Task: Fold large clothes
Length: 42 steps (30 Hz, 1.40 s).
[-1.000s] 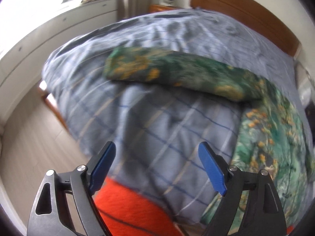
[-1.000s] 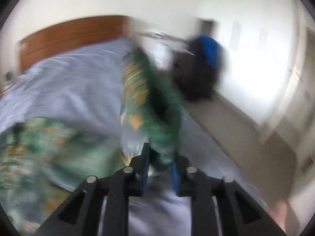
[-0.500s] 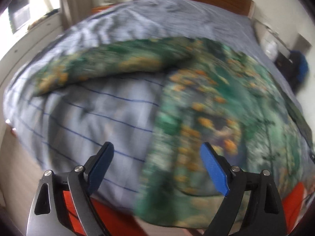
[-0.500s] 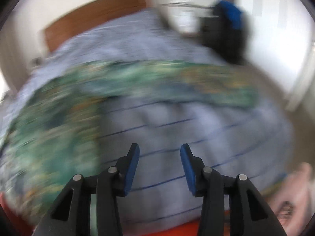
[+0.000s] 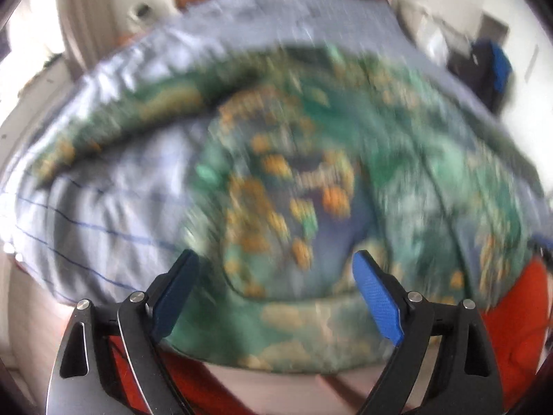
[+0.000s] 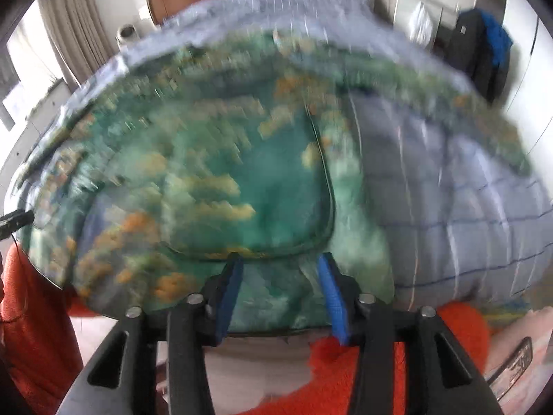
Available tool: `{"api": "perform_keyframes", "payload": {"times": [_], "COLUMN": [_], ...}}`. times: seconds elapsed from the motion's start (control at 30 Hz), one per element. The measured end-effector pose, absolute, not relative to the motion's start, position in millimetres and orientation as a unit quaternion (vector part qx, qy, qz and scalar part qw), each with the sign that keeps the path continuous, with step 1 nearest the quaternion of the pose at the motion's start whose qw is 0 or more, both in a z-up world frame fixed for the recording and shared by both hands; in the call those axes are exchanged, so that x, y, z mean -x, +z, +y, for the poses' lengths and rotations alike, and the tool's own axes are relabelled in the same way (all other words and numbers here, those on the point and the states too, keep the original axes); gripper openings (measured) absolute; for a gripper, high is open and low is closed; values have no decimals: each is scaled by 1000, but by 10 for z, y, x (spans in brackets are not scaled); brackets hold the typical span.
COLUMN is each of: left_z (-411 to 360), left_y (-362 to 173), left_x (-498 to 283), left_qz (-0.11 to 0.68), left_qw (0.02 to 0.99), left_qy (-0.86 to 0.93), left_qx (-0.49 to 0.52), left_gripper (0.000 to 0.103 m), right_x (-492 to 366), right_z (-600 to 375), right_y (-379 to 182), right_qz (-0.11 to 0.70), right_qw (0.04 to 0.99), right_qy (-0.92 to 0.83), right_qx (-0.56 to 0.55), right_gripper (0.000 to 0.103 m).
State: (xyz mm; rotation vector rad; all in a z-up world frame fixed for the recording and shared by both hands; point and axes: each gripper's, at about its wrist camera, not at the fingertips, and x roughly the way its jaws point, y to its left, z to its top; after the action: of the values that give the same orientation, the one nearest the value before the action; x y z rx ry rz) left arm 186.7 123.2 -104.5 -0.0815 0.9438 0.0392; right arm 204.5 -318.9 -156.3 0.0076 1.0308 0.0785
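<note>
Green garment [image 6: 214, 186] has dropped from right tool [image 6: 280, 290], now opening, empty; left tool [image 5: 276, 294] spread wide

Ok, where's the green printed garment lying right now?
In both wrist views the green printed garment lies spread on the blue striped bedding, its near hem at the foot edge of the bed, just ahead of both grippers.

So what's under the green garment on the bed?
The green garment lies spread on a striped blue-grey bedspread, which shows around it on the far side and to both sides. Whatever lies under the garment's middle is covered.
</note>
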Motion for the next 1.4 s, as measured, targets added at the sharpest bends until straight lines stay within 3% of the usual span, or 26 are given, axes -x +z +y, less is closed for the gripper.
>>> {"api": "perform_keyframes", "payload": {"times": [0.17,0.43,0.7,0.93,1.13,1.4], "left_z": [1396,1240,862,802,628,634], "left_y": [-533,-371,-700,-587,-560,-596], "left_x": [-1822,-1877,-1770,-1628,-1597,-1610], "left_qz": [332,329,375,330,304,342], "left_qw": [937,939,926,942,942,937], "left_qy": [62,66,47,51,109,43], "left_qx": [94,81,30,26,-95,-60], "left_gripper": [102,103,103,103,103,103], "right_x": [-1983,-1863,-1729,-1646,-1641,-1624], "right_z": [-2830,-2339,-2182,-2061,-2071,-2077], "right_y": [-1291,-1220,-1196,-1143,-1169,-1151], "right_qz": [434,394,381,357,356,345], "right_qw": [899,912,915,921,923,926], "right_qy": [65,108,122,136,133,136], "right_qx": [-19,29,52,71,66,61], "right_gripper": [62,77,80,83,83,84]}}
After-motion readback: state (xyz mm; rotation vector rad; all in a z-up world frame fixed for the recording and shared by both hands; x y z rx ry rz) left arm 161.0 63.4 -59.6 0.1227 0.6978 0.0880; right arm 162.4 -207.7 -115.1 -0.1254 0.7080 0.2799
